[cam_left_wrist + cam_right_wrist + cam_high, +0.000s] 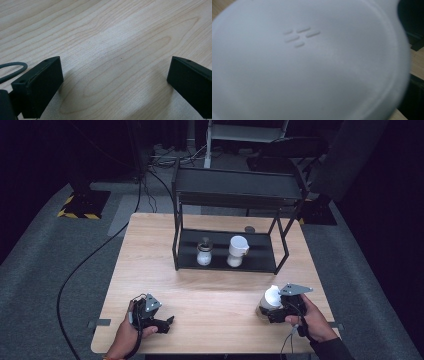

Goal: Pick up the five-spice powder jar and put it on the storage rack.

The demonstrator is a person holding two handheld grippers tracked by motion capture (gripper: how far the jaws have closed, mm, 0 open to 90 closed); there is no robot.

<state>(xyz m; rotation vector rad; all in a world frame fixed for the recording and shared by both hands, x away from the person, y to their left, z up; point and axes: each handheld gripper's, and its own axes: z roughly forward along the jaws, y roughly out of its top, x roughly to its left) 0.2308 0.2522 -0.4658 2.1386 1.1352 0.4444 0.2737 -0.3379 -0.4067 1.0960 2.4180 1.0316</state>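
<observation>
Dark room, wooden desk [210,310] bearing a black rack [227,227]. Step, as judged: jar [271,301], white lid, right of and nearer than rack, at right claw [272,312], grip unclear. Next: secure, lift toward rack. Left claw [167,324] wide, empty. Rack holds two jars; contents unclear.

Both claws are black: the left claw [169,322] has blocky jaws with small screw holes, a grey three-cornered plate and grey cable; the right claw [272,312] looks alike, its sleeve seemingly dark.

Two jars [204,254] [237,251] inside rack [226,265] on table [210,300]
</observation>
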